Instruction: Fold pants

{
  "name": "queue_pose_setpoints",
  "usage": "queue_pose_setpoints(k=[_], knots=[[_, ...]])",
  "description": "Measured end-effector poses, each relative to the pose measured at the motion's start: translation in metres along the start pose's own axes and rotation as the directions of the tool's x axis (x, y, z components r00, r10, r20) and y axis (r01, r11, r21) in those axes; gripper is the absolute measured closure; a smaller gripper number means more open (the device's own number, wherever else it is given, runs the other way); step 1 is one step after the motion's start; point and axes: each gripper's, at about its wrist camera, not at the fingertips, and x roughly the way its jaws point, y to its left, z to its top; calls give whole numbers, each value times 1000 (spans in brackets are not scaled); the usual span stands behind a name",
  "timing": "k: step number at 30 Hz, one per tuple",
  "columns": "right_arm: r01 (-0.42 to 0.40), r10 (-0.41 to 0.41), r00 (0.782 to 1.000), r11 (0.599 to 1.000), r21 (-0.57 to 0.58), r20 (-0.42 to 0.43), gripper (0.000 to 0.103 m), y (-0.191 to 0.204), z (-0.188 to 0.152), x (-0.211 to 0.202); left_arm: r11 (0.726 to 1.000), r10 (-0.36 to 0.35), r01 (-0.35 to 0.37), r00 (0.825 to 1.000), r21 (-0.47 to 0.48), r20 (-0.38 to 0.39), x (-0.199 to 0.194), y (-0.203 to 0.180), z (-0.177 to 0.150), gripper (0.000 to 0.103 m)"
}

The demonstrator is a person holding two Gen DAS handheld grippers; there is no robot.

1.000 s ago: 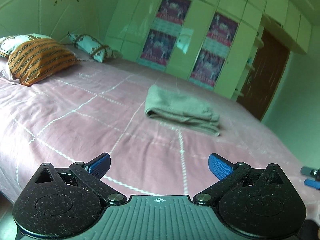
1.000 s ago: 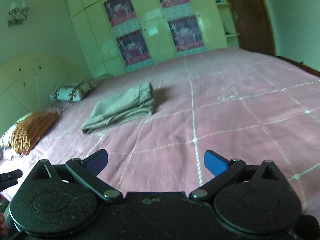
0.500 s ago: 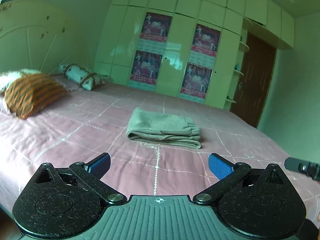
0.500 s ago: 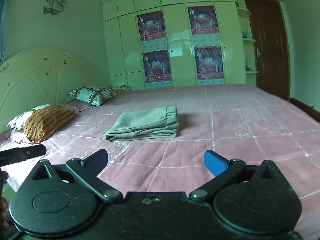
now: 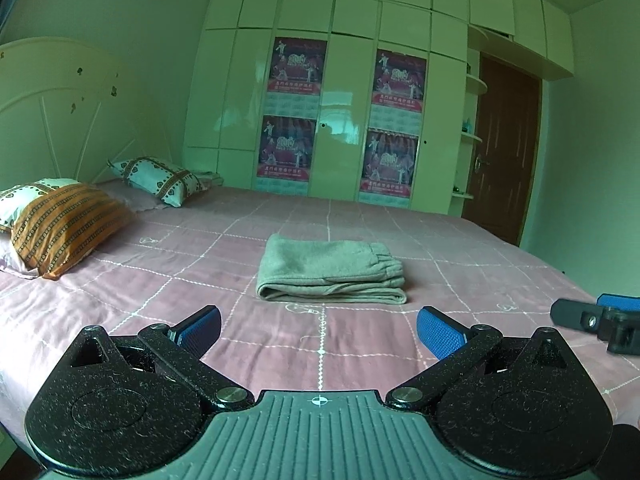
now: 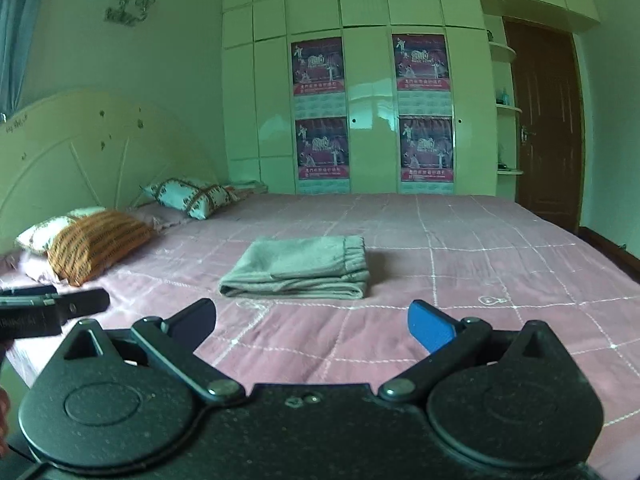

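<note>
As both views levelled, pants (image 5: 331, 270) stayed folded.

Pink bedspread (image 5: 120, 280) with white grid stitching covers the bed. Cream arched headboard (image 5: 52, 120) at left. Orange striped pillow (image 5: 68, 228) lies near the headboard, partly on a white patterned pillow (image 5: 24, 196). A bolster-like patterned cushion (image 5: 160, 178) sits further back, beside the wardrobe. Glossy cream wardrobe (image 5: 348, 120) fills the far wall, four posters (image 5: 294, 64) stuck on its doors. Brown door (image 5: 504, 152) at right, small corner shelves (image 5: 472, 136) between it and the wardrobe. Wall lamp (image 6: 128, 0) above the headboard.
</note>
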Motion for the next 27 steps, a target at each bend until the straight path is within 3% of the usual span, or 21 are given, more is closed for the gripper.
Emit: queue_pose_setpoints(k=[10,27], knots=[[25,-25,999,1000,6,35,6,-1,8,-9,1000,-1,1,1000,-2,8,-8,2,-1,0],[24,-24,999,1000,-4,24,6,3,8,-7,1000,5,-5,1000,6,19,-16,1,-1,0]])
